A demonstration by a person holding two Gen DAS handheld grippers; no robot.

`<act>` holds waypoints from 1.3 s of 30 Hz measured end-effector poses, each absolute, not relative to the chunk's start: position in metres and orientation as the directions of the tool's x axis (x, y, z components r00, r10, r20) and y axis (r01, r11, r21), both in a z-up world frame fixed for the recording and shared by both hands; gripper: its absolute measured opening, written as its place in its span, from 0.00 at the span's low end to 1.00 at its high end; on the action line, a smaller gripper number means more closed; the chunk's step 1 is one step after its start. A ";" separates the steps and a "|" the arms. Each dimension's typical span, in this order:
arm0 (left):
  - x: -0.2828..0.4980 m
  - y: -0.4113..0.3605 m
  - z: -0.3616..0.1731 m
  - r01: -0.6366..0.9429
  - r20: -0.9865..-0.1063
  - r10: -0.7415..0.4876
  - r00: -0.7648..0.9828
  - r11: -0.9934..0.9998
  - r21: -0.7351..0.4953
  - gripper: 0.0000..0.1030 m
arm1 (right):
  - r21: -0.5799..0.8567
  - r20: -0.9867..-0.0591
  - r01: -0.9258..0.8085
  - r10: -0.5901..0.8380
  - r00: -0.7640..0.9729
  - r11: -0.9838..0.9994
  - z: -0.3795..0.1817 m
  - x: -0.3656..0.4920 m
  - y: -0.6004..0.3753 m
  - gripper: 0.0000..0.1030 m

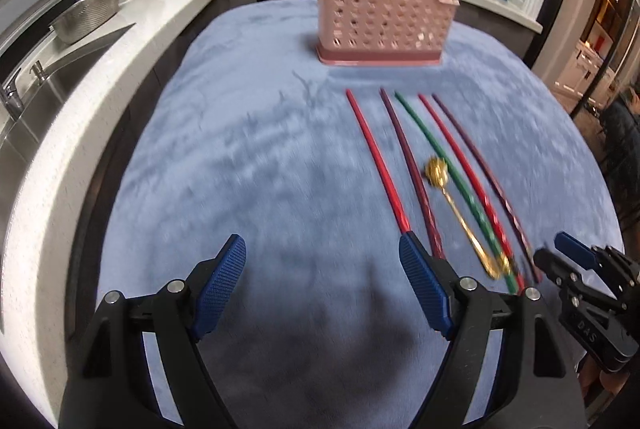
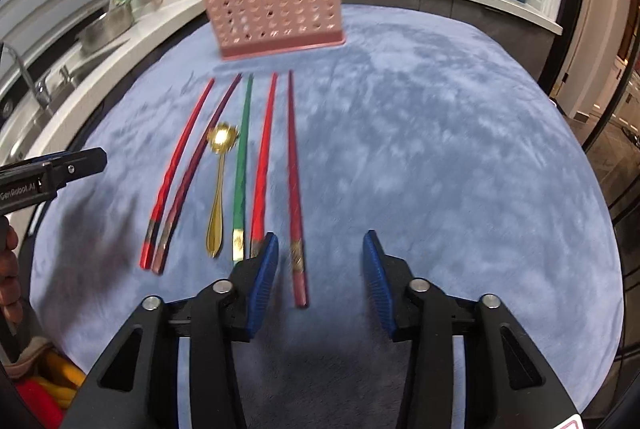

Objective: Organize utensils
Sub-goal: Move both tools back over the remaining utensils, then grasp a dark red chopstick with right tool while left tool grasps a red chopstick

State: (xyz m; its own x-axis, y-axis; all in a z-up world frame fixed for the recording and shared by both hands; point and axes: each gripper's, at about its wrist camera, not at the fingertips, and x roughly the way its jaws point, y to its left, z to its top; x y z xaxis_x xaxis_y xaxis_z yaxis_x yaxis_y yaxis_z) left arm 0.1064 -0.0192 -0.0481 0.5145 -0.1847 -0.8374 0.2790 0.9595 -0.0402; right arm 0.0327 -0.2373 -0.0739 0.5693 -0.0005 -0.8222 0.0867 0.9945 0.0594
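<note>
Both tools spread, empty: left tool [image 1: 322,285], right tool [image 2: 320,269]. Five chopsticks [image 2: 296,189] + gold spoon [image 2: 218,185] lie parallel on desk [image 2: 440,149], tips toward pink caddy [image 2: 276,5], prob. for easy one-by-one pickup. Right tool straddles rightmost stick.

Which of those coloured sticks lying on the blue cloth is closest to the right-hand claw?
The dark red chopstick at the far right of the row. Its decorated end reaches in between the open fingers of the right gripper; the other four lie further left, beside the gold spoon.
</note>
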 end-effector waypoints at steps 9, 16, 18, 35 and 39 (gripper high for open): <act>0.101 -0.016 -0.057 0.268 -0.856 -0.201 0.476 0.960 -0.076 0.73 | 0.061 -0.827 0.068 0.012 0.563 0.996 -0.082 0.033 -0.232 0.20; 0.094 -0.034 -0.065 0.343 -0.871 -0.232 0.434 0.936 -0.079 0.73 | 0.063 -0.829 0.076 0.010 0.559 0.995 -0.086 0.034 -0.235 0.08; 0.093 -0.040 -0.067 0.366 -0.875 -0.238 0.421 0.927 -0.076 0.73 | 0.065 -0.829 0.079 0.009 0.559 0.995 -0.086 0.033 -0.236 0.08; 0.100 -0.058 -0.090 0.391 -0.900 -0.202 0.385 0.920 -0.040 0.73 | 0.073 -0.830 0.081 0.015 0.558 0.994 -0.088 0.033 -0.236 0.08; 0.101 -0.056 -0.092 0.379 -0.901 -0.192 0.389 0.925 -0.034 0.67 | 0.072 -0.830 0.079 0.016 0.557 0.994 -0.088 0.033 -0.236 0.08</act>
State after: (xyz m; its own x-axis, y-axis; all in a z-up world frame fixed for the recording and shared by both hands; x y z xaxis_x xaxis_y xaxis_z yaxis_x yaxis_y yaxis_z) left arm 0.1008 -0.0563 -0.0916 0.3886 -0.1923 -0.9011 0.3787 0.9249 -0.0341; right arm 0.0331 -0.2357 -0.0882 0.5573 0.0158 -0.8302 0.0792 0.9942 0.0721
